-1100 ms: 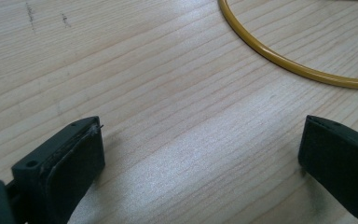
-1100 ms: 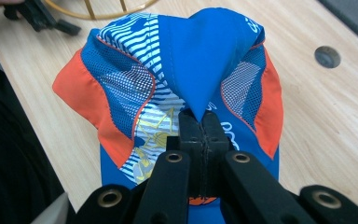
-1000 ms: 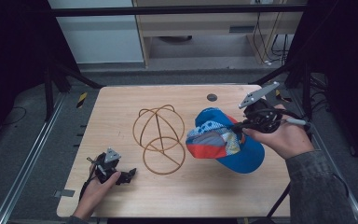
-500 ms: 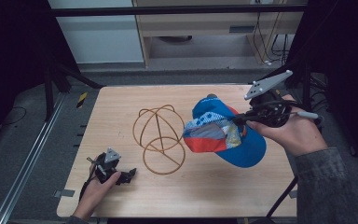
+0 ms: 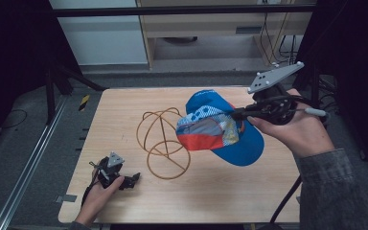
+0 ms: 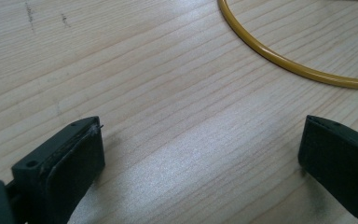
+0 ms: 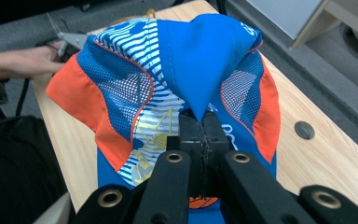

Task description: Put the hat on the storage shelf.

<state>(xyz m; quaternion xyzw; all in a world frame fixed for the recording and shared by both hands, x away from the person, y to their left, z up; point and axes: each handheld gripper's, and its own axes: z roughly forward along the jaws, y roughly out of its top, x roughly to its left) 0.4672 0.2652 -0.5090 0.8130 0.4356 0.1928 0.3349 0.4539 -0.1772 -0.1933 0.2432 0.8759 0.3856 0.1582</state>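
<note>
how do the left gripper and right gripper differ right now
The left gripper rests low on the table with its jaws wide apart around bare wood; the right gripper is raised, jaws pinched shut on the blue cap. The left sits just beside the wire stand; the right holds the cap next to it. Each is held in one hand.

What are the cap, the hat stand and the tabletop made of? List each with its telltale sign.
Baseball cap: woven fabric, matte blue and orange, with see-through mesh panels; it puckers where the right gripper pinches it.
Wire hat stand: thin round rod bent into hoops, glossy gold-yellow; probably coated metal, though plastic can't be ruled out.
Tabletop: pale wood or wood-look laminate, straight grain lines, faint sheen.
</note>
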